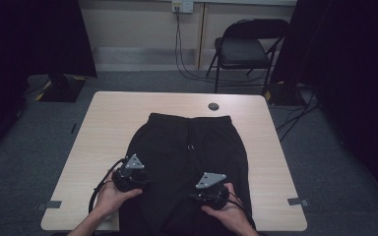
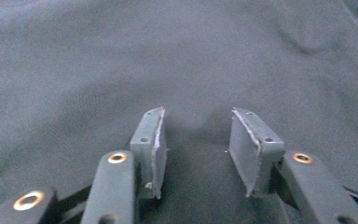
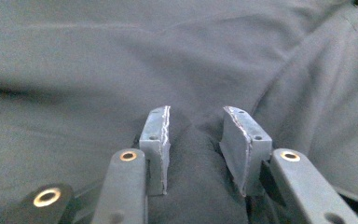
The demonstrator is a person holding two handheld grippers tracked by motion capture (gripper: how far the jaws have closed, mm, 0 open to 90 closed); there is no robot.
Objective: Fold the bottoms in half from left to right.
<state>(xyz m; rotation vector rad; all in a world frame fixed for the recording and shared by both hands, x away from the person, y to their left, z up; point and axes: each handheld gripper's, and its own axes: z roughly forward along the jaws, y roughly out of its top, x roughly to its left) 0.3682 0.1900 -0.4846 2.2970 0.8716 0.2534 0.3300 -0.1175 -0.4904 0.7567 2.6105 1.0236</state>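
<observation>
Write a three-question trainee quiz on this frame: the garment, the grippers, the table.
1. True or false: the black trousers lie with the waistband towards the far table edge.
2. Which gripper has a ridge of cloth bunched between its pads: A left gripper, B right gripper?
3. Name the small round thing beyond the waistband.

Key: 1 true; 2 B, whether the pads press on it is unclear; 3 a dark disc, possibly a cable port.
</observation>
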